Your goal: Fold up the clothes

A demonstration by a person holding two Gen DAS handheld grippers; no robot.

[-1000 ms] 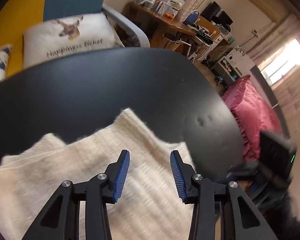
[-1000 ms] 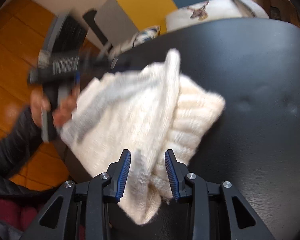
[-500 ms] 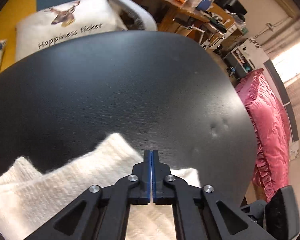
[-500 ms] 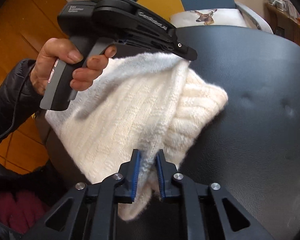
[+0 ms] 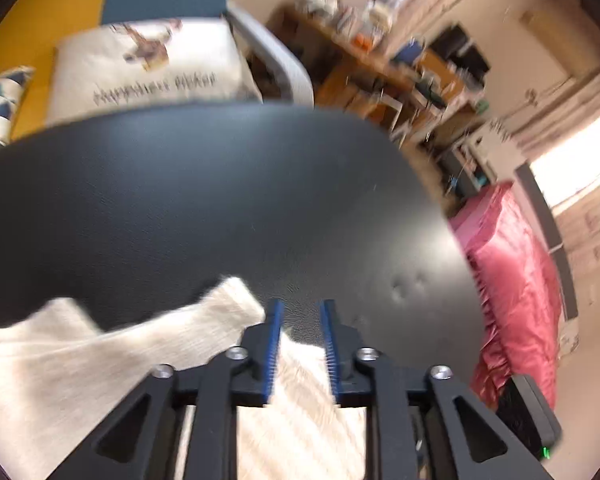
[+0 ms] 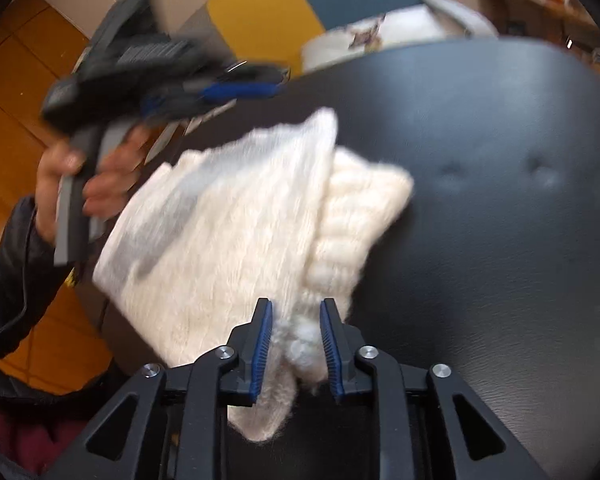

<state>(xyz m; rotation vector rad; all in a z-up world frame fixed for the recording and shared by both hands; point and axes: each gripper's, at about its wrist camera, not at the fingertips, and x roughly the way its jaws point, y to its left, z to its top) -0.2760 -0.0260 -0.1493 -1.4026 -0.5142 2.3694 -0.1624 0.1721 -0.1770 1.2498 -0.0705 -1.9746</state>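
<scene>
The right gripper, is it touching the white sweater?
Cannot tell. In the right wrist view the right gripper is open with a bunched edge of the sweater between its fingers, but blur hides whether the knit meets either pad.

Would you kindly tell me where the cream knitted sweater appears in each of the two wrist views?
Left wrist view: the cream knitted sweater fills the lower left, running under the left gripper.
Right wrist view: it lies centre-left, its near edge between the open fingers of the right gripper.
Shared landmark: the white deer-print cushion beyond the black table.
</scene>
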